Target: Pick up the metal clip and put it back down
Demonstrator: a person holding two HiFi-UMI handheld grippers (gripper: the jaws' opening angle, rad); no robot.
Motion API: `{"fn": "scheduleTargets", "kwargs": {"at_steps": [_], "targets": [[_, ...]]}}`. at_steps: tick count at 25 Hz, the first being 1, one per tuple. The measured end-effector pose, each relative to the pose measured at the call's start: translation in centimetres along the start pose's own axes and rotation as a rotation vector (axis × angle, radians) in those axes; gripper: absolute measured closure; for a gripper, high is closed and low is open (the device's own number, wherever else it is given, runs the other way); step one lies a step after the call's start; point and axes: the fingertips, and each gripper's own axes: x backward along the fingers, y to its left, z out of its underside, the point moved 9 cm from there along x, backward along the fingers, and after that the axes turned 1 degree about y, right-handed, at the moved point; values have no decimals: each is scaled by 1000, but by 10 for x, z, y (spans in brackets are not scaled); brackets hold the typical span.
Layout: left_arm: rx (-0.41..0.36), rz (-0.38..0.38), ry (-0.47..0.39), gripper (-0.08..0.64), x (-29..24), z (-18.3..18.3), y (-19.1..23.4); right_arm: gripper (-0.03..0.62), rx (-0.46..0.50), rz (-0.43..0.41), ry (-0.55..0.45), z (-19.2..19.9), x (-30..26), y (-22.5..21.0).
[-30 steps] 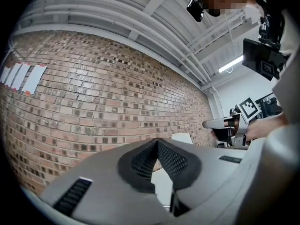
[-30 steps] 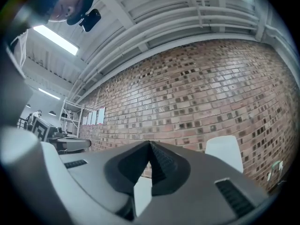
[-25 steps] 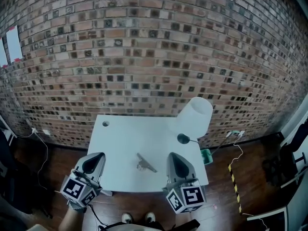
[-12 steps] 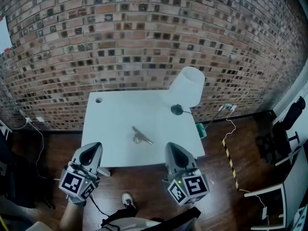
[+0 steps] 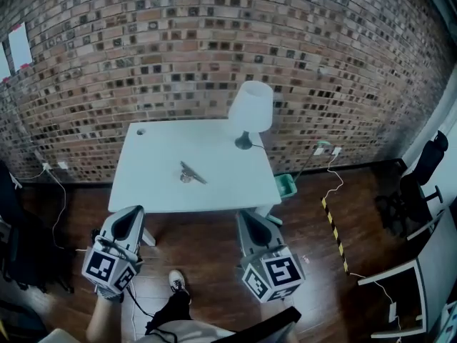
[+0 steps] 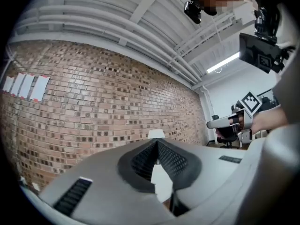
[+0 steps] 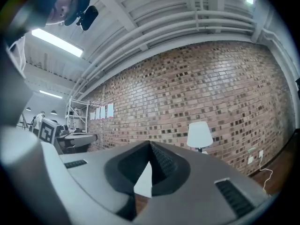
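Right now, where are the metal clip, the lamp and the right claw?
metal clip (image 5: pixel 191 174): head view, middle of the clip.
lamp (image 5: pixel 251 106): head view, on its white shade.
right claw (image 5: pixel 245 216): head view, at its closed tips.

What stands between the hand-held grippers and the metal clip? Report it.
Nothing visible. The metal clip lies alone mid-table on the white table; the lamp stands at its far right corner, off both lines. The left hand-held gripper and right hand-held gripper hang over the floor, short of the near edge.
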Motion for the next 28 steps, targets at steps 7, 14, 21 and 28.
{"fn": "scheduleTargets", "kwargs": {"at_steps": [7,14,21,28], "targets": [[-24,4,31,569,79,-8,-133,609,3,-31,6,2,145,-8],[-53,25,43,568,137,-38,-199,607,-31,-72,-6,-6,216,11],[-47,38,35,569,172,-49,-197,607,-39,-69,-20,-6,239,46],[-40,58,27,569,199,-56,-186,609,-48,-70,-19,-4,243,80]]}}
